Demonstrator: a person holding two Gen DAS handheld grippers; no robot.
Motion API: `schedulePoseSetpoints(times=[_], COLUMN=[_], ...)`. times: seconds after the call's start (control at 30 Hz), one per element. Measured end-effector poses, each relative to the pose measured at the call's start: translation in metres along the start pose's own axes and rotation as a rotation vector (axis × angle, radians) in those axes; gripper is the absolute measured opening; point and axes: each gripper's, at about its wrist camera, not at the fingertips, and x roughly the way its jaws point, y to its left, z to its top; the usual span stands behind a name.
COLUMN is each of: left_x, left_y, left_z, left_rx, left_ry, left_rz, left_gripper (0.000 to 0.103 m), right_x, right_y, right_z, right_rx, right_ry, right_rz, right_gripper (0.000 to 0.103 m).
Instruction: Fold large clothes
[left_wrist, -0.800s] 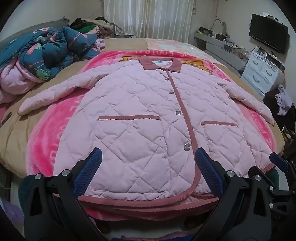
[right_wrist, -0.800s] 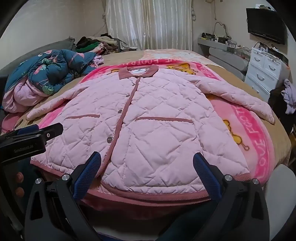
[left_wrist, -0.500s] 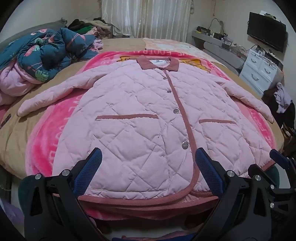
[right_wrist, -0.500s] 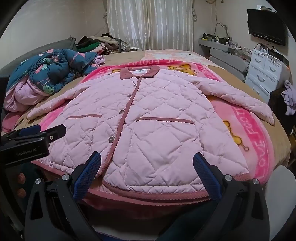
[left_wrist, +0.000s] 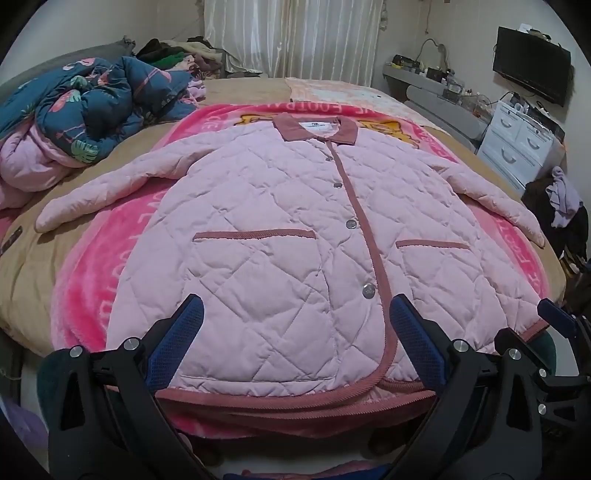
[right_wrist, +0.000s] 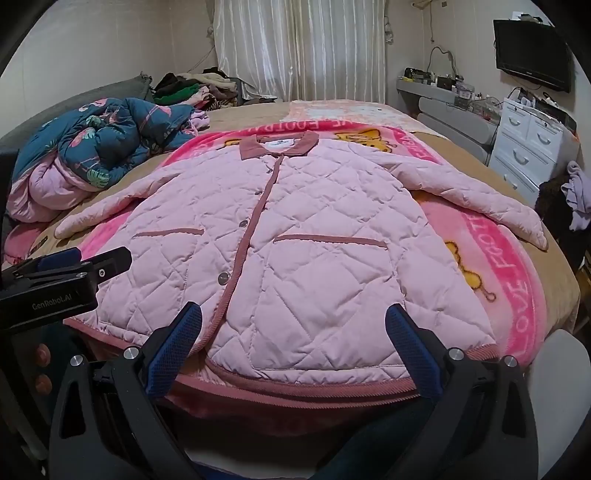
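Observation:
A pink quilted jacket (left_wrist: 280, 229) with a dusty-rose collar and trim lies flat, buttoned, front up on the bed, sleeves spread to both sides; it also shows in the right wrist view (right_wrist: 295, 236). My left gripper (left_wrist: 295, 321) is open and empty, hovering over the hem on the jacket's left half. My right gripper (right_wrist: 293, 325) is open and empty over the hem on the right half. The left gripper's side shows in the right wrist view (right_wrist: 66, 269); the right gripper's tip shows in the left wrist view (left_wrist: 557, 317).
A bright pink blanket (left_wrist: 92, 280) lies under the jacket on a tan bed (left_wrist: 26, 266). A blue flamingo quilt (left_wrist: 96, 107) and piled clothes sit at the left. White drawers (left_wrist: 521, 136), a TV (left_wrist: 532, 74) and curtains (left_wrist: 291, 37) stand beyond.
Both views have shifted slightly; the grippers have lifted a little and stay open over the hem. The jacket has not moved.

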Motion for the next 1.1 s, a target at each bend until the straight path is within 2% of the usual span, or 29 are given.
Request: schedulePoseSetpoints(times=[1.1], left_x=[-0.0037], left_y=[0.0024], left_z=[0.0029], left_rx=[-0.003], left_ry=[-0.006], left_rz=[-0.007], left_gripper=[0.094], right_x=[-0.0024], right_y=[0.0004], right_z=[-0.0002], right_rx=[0.000], right_ry=[-0.003], right_rz=[-0.002], right_gripper=[0.099])
